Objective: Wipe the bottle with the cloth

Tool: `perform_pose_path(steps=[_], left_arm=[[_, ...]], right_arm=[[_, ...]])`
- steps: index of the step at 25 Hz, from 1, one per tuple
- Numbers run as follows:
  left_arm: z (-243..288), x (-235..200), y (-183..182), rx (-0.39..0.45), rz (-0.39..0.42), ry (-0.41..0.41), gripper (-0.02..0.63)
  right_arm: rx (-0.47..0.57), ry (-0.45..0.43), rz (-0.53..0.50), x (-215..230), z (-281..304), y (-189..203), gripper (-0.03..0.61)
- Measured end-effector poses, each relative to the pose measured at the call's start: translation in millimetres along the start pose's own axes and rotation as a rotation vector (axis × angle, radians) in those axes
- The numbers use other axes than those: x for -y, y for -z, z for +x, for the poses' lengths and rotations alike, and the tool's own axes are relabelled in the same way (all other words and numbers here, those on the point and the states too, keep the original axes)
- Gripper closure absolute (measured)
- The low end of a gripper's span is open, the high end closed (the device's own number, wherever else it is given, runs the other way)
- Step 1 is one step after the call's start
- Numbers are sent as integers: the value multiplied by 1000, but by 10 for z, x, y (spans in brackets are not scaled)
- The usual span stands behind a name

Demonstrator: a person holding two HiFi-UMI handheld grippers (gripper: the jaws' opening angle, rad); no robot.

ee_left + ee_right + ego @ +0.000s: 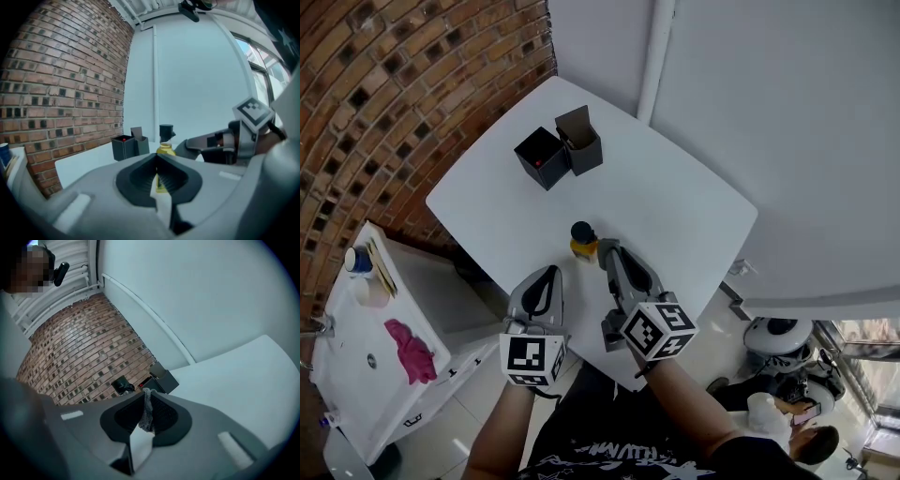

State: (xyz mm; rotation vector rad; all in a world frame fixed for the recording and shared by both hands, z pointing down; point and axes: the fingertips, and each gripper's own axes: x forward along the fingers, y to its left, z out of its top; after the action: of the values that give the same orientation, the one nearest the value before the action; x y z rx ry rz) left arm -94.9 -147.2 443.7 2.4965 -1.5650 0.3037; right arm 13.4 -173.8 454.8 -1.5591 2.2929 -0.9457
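A small yellow bottle (583, 240) with a black cap stands upright near the front of the white table (675, 216). My right gripper (607, 247) reaches to the bottle's right side. In the right gripper view this gripper (146, 397) is shut on a strip of grey cloth (148, 412), and the bottle's black cap (123, 386) shows just past its left jaw. My left gripper (549, 274) sits a little short of the bottle, to its left, shut with nothing in it. In the left gripper view the bottle (165, 148) stands straight beyond the shut left gripper (157, 161).
Two black open boxes (558, 153) stand at the table's far side, by the brick wall (384, 103). A white cabinet (356, 337) with a pink rag (411, 352) is on the floor at left. A white pipe (656, 56) runs up the wall.
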Motion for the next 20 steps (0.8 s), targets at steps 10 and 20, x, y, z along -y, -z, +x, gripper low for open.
perform_pose_path(steps=[10, 20], left_arm=[[17, -33, 98, -23, -10, 7, 609], [62, -73, 175, -44, -5, -1, 609]], right_arm=[[-74, 67, 28, 279, 95, 370, 535], [-155, 135, 44, 523, 252, 718, 537]])
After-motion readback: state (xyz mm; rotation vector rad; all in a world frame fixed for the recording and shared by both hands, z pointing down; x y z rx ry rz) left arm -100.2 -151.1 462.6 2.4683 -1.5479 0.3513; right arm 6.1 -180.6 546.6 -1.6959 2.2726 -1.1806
